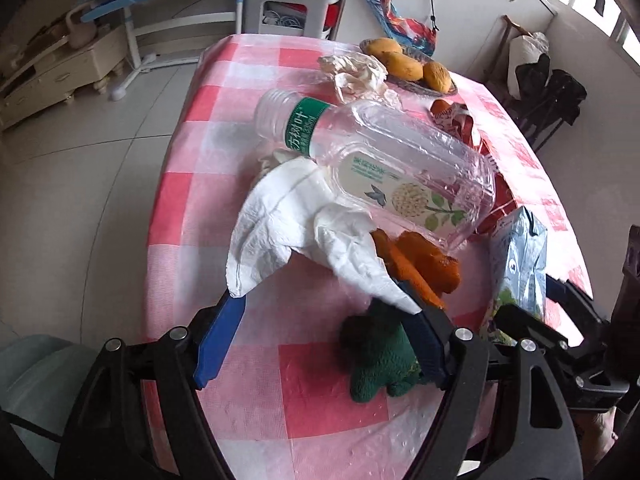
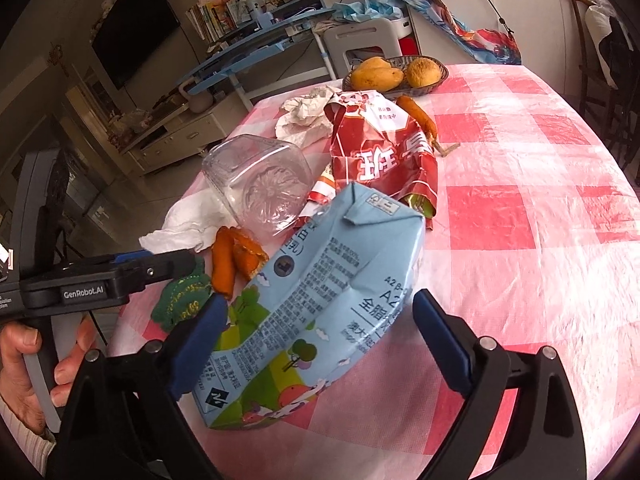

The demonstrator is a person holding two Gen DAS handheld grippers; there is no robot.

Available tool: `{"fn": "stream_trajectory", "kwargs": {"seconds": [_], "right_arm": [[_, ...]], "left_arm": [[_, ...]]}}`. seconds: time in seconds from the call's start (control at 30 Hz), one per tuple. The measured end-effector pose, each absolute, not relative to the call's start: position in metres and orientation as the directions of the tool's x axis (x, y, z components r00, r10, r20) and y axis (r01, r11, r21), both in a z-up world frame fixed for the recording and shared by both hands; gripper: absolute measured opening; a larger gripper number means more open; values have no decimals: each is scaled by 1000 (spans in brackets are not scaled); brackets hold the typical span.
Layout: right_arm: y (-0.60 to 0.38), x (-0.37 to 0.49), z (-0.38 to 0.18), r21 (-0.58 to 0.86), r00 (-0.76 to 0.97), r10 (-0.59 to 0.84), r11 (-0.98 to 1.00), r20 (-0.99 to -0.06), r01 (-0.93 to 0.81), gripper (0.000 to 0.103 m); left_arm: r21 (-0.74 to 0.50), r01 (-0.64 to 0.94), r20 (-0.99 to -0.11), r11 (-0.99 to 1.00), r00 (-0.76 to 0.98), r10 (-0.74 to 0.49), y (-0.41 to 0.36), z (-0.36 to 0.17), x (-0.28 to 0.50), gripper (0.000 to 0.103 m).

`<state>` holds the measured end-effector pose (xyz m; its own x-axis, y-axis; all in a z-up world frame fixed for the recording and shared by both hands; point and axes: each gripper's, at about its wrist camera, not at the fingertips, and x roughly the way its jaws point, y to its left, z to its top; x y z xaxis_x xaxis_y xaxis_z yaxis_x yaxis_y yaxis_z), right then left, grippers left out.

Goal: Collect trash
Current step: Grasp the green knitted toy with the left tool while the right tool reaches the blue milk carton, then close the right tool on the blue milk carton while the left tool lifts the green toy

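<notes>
A white tissue [image 1: 296, 216] lies on the pink checked tablecloth [image 1: 320, 392]. Its near edge drapes over both tips of my left gripper [image 1: 320, 300], which stands open around it without pinching. A clear plastic bottle [image 1: 380, 160] rests on its side just beyond the tissue, with orange peel [image 1: 424, 268] to its right. My right gripper [image 2: 320, 298] is shut on a bent blue milk carton [image 2: 320, 280], with the pads against its two sides. The carton [image 1: 520, 256] also shows at the right of the left wrist view.
A green knitted piece [image 1: 376, 356] sits by the left gripper's right finger. A red snack wrapper [image 2: 380, 152], crumpled paper [image 2: 304, 116] and a basket of mangoes [image 2: 396, 72] lie farther back. The table edge [image 1: 160, 220] drops to the tiled floor on the left.
</notes>
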<state>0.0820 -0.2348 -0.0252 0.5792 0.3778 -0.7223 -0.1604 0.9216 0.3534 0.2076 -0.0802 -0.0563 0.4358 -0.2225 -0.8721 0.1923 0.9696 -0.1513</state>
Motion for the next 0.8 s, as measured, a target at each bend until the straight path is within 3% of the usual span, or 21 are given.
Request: {"fn": "stream_trajectory", "kwargs": {"seconds": [0.13, 0.4, 0.47, 0.53, 0.6, 0.7, 0.8], "right_arm": [[-240, 84, -24, 319, 588, 341, 937, -734, -144, 90], [-234, 83, -26, 335, 579, 365, 928, -729, -164, 90], [-233, 83, -27, 332, 580, 365, 928, -728, -167, 89], [-234, 83, -27, 331, 579, 369, 927, -726, -176, 79], [-237, 83, -27, 359, 569, 397, 915, -720, -185, 68], [-248, 79, -26, 375, 576, 384, 916, -722, -141, 68], [-255, 75, -26, 422, 563, 415, 898, -715, -126, 68]], "left_arm": [[-186, 262, -872, 947, 400, -282, -93, -58, 202, 74], [-109, 334, -886, 936, 395, -244, -109, -60, 186, 72], [-102, 342, -884, 934, 399, -243, -110, -58, 182, 54], [-75, 345, -884, 936, 411, -222, -111, -58, 178, 31], [-54, 329, -881, 943, 429, -200, -110, -57, 175, 31], [-118, 269, -863, 956, 448, -233, -95, -48, 173, 32], [-175, 219, -849, 960, 460, -259, -81, -42, 166, 54]]}}
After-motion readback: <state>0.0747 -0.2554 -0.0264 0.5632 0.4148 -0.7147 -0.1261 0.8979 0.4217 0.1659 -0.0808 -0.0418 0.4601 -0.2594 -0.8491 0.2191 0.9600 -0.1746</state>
